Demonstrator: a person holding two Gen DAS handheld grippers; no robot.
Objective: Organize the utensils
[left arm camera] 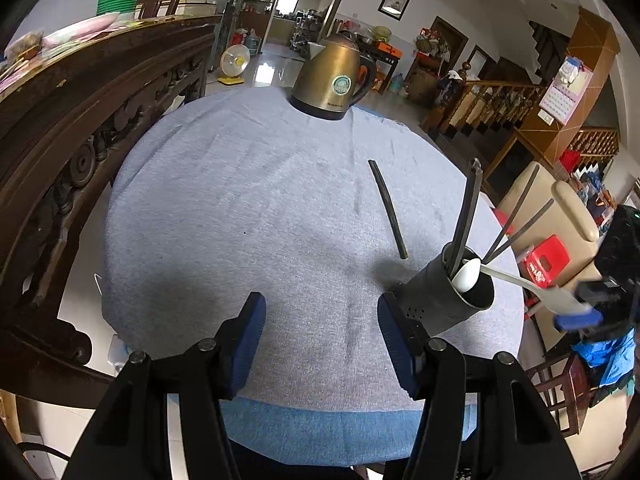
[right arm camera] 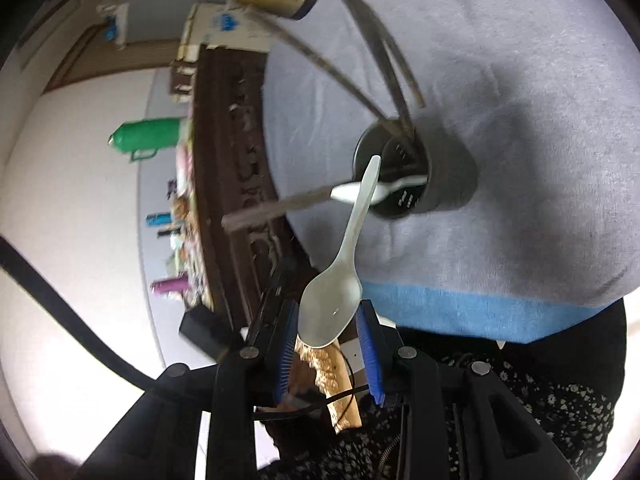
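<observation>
**A:** ok left to right, what's on the table? I see the left gripper (left arm camera: 320,336) hanging over the grey cloth (left arm camera: 240,208), jaws spread, nothing between the pads.

**B:** yep, empty. Past it there's a brass kettle (left arm camera: 332,80) at the far edge, then one loose black chopstick (left arm camera: 388,210) lying flat on the cloth, just beside the holder.

**A:** and the holder?

**B:** dark metal utensil cup (left arm camera: 452,296) near the right edge, with several chopsticks (left arm camera: 468,216) leaning out and a white spoon (left arm camera: 468,274) resting bowl-up on its rim.

**A:** right gripper?

**B:** right gripper (right arm camera: 328,320) is pinching a second white spoon (right arm camera: 332,304) by the bowl, handle tip pointing into the cup's mouth. View's blurry, but both blue pads (right arm camera: 366,332) look pressed on it.
</observation>
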